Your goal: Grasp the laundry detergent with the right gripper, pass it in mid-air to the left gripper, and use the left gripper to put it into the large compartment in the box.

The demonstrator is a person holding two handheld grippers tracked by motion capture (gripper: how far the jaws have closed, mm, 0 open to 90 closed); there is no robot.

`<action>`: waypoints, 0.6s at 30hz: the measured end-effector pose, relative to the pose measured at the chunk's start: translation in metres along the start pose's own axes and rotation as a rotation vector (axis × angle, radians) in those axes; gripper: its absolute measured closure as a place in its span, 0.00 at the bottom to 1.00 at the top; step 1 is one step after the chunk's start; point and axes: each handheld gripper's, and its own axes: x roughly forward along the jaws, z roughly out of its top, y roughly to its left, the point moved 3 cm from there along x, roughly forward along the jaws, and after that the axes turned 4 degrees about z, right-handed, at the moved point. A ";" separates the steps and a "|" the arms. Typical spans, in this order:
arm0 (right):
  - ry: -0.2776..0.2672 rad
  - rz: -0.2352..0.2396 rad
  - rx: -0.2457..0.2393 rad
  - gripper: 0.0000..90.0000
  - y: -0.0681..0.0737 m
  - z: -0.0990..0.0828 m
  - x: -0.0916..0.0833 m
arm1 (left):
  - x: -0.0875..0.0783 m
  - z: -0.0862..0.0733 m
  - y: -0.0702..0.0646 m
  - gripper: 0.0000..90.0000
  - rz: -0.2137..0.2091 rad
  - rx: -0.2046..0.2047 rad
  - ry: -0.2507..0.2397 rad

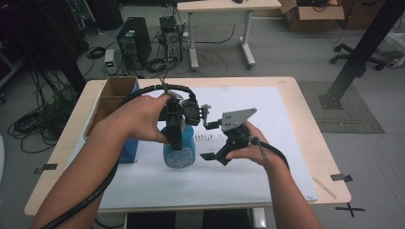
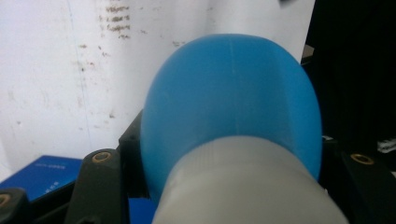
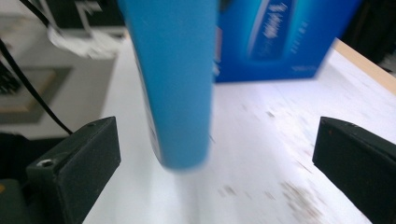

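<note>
A light blue bottle (image 1: pixel 179 151) with a pale grey top stands upright over the white sheet (image 1: pixel 267 143). My left gripper (image 1: pixel 175 128) comes down from above and is shut on the bottle's upper part. In the left gripper view the bottle (image 2: pixel 233 98) swells out between the black fingers (image 2: pixel 100 179). My right gripper (image 1: pixel 209 141) sits just right of the bottle, pointing at it, with its jaws wide open and nothing touching them. In the right gripper view the bottle (image 3: pixel 175 84) hangs ahead of the left finger (image 3: pixel 77 170). Whether its base rests on the sheet I cannot tell.
A dark blue carton (image 1: pixel 129 151) stands left of the bottle, also seen behind it as the carton (image 3: pixel 280 42). An open cardboard box (image 1: pixel 112 98) sits at the table's back left. The table edge (image 1: pixel 329 157) runs along the right.
</note>
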 end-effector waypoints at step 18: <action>0.324 -0.099 0.035 0.02 -0.028 0.010 -0.086 | -0.022 -0.021 0.016 0.43 -0.027 -0.181 0.006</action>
